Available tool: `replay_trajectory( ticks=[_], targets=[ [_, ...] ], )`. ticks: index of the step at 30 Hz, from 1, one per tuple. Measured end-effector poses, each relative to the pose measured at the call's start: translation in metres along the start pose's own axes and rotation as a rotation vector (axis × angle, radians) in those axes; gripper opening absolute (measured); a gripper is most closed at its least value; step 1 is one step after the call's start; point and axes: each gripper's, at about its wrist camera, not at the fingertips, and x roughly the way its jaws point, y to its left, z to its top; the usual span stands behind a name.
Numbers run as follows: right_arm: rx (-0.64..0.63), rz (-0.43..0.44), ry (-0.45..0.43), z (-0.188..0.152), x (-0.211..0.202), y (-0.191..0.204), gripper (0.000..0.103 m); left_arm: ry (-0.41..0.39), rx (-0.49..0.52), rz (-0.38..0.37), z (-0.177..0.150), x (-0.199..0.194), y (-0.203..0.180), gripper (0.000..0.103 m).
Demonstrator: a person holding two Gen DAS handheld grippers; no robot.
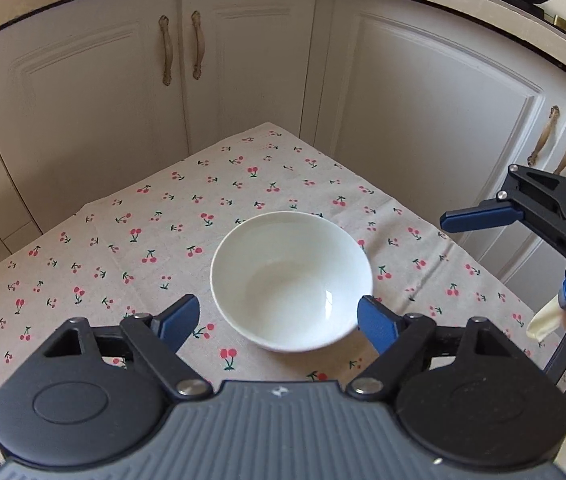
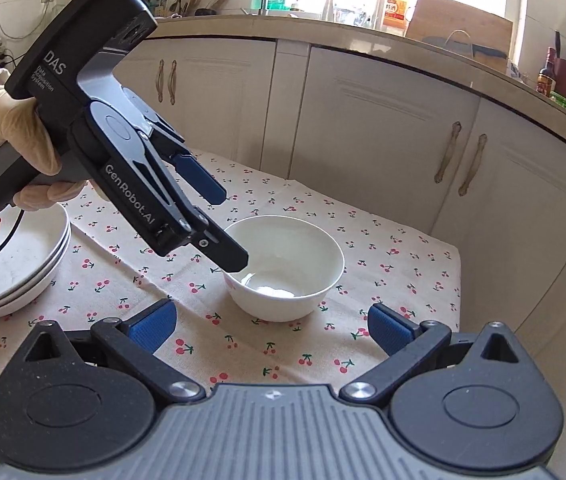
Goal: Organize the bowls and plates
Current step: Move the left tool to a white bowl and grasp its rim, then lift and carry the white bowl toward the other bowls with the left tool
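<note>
bowl (image 1: 291,280) between spread fingers, left hand-held gripper (image 1: 279,320)

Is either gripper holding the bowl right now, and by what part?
Nothing is held. The left gripper is open around the white bowl, and the right gripper is open, short of it.

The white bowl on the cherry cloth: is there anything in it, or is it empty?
Empty. The white bowl stands upright, and both views show its bare, glossy bottom with nothing inside.
</note>
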Motion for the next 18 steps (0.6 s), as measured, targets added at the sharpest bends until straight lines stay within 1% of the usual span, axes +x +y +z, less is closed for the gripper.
replay_trajectory(
  ticks=[3, 10, 16, 17, 18],
  targets=[
    [-0.018, 0.024, 0.009, 0.004, 0.016, -0.002, 0.103, 0.014, -0.007, 0.004, 0.002, 0.011, 0.006, 0.080],
    [-0.007, 0.068, 0.049, 0.007, 0.053, -0.010, 0.102, 0.033, -0.020, -0.008, 0.004, 0.028, 0.013, 0.075],
    [0.026, 0.081, 0.066, 0.009, 0.073, -0.018, 0.097, 0.042, -0.031, -0.024, 0.007, 0.037, 0.016, 0.075],
    [0.032, 0.085, 0.066, 0.009, 0.075, -0.019, 0.096, 0.044, -0.031, -0.024, 0.008, 0.039, 0.017, 0.074],
    [0.038, 0.087, 0.066, 0.010, 0.077, -0.020, 0.095, 0.045, -0.034, -0.026, 0.008, 0.041, 0.018, 0.072]
  ],
)
